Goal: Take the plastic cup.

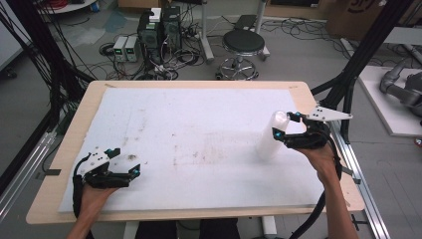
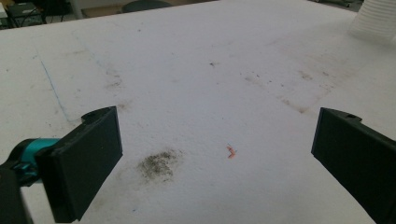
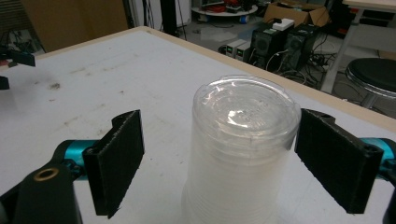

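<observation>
A stack of clear plastic cups (image 3: 243, 154) stands upside down on the worktop's (image 1: 199, 129) right side, between the right tongs' (image 3: 219, 158) wide-open jaws, untouched. The left tongs (image 2: 215, 154) gape empty, well apart from it.

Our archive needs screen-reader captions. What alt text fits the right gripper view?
A stack of clear plastic cups stands upside down on the white table, between the open black jaws of the right tongs, neither jaw clearly touching it. Beyond the table's edge are computer towers and a stool.
</observation>
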`<state>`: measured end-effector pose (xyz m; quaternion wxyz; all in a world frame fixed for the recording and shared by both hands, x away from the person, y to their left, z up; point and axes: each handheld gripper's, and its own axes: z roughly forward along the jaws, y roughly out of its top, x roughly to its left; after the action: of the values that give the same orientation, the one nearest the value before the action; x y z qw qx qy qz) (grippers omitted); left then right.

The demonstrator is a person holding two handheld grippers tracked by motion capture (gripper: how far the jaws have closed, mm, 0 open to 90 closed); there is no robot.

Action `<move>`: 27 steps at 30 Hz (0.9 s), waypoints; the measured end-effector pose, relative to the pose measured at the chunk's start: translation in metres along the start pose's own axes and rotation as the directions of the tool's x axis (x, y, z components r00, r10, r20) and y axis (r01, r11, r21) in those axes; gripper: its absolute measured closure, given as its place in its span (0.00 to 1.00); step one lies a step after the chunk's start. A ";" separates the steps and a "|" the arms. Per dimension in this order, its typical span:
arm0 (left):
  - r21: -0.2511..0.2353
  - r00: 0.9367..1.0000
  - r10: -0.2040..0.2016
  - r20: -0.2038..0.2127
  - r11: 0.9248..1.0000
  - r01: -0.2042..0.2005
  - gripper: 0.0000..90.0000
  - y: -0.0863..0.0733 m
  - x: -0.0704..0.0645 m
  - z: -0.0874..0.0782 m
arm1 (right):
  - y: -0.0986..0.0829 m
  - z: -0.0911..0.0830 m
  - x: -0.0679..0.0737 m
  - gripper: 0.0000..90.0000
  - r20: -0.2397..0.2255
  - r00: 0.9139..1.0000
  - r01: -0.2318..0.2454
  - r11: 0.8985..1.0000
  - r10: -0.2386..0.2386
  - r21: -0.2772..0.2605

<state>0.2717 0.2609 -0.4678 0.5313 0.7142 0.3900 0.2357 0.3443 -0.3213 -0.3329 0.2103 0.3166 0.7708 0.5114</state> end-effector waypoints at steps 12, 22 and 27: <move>0.007 1.000 -0.008 0.002 1.000 0.008 0.02 0.000 0.001 0.001 | -0.008 0.013 -0.005 0.17 0.014 1.000 -0.019 1.000 0.019 0.024; 0.008 1.000 -0.010 0.005 1.000 0.010 0.02 0.000 0.001 0.001 | -0.016 0.019 -0.010 0.17 0.036 0.998 -0.046 0.998 0.045 0.036; 0.010 1.000 -0.009 0.004 1.000 0.009 0.02 0.000 0.001 0.001 | -0.018 0.020 -0.010 0.17 0.045 0.998 -0.055 0.998 0.054 0.026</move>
<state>0.2732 0.2612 -0.4679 0.5298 0.7155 0.3931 0.2300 0.3592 -0.3206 -0.3575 0.2088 0.3516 0.7639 0.4992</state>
